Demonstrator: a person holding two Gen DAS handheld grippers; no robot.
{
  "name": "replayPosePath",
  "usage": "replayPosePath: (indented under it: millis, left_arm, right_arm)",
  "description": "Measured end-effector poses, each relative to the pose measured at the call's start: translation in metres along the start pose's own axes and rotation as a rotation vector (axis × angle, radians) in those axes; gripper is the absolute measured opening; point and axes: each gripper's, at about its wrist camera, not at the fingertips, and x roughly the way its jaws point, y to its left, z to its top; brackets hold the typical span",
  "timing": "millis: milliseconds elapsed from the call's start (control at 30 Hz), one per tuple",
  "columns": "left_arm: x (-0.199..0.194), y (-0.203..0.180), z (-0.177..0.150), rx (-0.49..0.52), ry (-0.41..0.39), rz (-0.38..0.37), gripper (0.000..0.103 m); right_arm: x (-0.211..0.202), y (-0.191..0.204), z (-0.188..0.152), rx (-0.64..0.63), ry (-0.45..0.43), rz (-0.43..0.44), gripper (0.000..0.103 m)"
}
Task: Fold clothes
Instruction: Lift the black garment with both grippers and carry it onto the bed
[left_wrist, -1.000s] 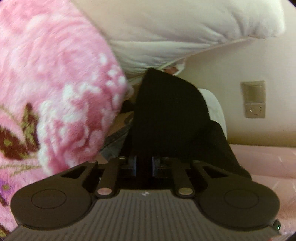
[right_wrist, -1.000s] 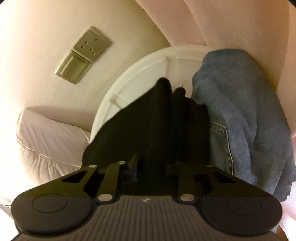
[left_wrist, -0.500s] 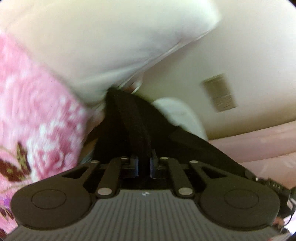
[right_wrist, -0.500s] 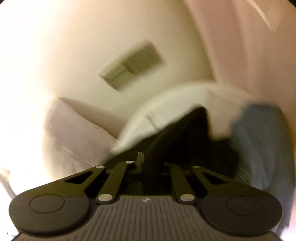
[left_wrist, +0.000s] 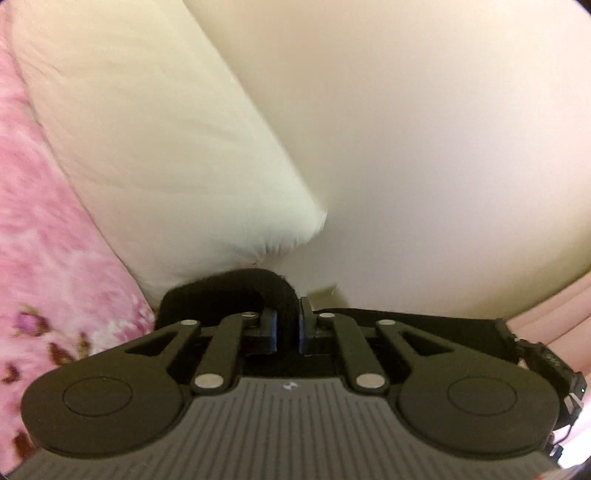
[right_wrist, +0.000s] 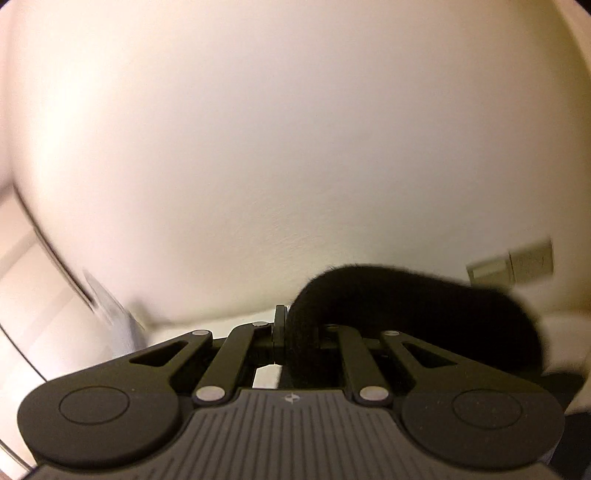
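Both grippers hold one black garment (left_wrist: 236, 291) up off the bed, with each camera tipped toward the cream wall (left_wrist: 424, 147). On the left gripper (left_wrist: 288, 328) the jaws are pressed nearly together, pinching a thick fold of the dark cloth that loops up out of the gap and bends away to the left of the jaws, under the corner of a white pillow (left_wrist: 166, 147). On the right gripper (right_wrist: 295, 332) the jaws likewise clamp a fold of the same garment (right_wrist: 406, 306), which arches up and falls away to the right of the jaws; the cloth hides the right finger, so the closure there is judged from the bunched fabric.

The step in hand looks like lifting the garment clear to spread it before a fold. To do it well:

- keep both pinches firm, as the heavy knit could slip from so narrow a bite
- draw the two grippers apart until the edge between them runs straight
- keep them level with each other so the cloth hangs evenly
- steer clear of the pink floral blanket (left_wrist: 48, 258) left of the left jaws and the pillow ahead of them, either of which could snag the hanging part

A wall socket plate (right_wrist: 517, 258) sits beyond the right jaws, well apart from the cloth
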Motion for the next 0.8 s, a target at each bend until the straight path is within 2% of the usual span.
replayPosePath:
  millis: [133, 200, 333, 467, 567, 633, 800]
  left_arm:
    - [-0.104, 0.003, 0.004, -0.015, -0.146, 0.007, 0.006]
    - [-0.165, 0.005, 0.003, -0.015, -0.226, 0.019, 0.006]
    - [-0.303, -0.001, -0.012, 0.016, -0.433, 0.069, 0.006]
    - [-0.447, -0.018, -0.04, 0.069, -0.666, 0.161, 0.006]
    - [-0.543, -0.039, -0.071, 0.116, -0.82, 0.258, 0.007]
    - [-0.602, -0.049, -0.093, 0.117, -0.905, 0.326, 0.007]
    - [-0.692, -0.056, -0.15, 0.057, -1.057, 0.494, 0.007]
  right_arm:
    - [0.006, 0.061, -0.012, 0.009, 0.041, 0.166, 0.009]
    - [0.009, 0.11, -0.027, -0.082, 0.074, 0.216, 0.009]
    - [0.013, 0.201, -0.064, -0.147, 0.13, 0.426, 0.009]
    - [0.017, 0.285, -0.109, -0.175, 0.178, 0.59, 0.009]
    - [0.016, 0.349, -0.144, -0.154, 0.233, 0.664, 0.009]
    - [0.019, 0.379, -0.173, -0.122, 0.3, 0.71, 0.009]
    - [0.026, 0.442, -0.255, -0.124, 0.506, 0.811, 0.009]
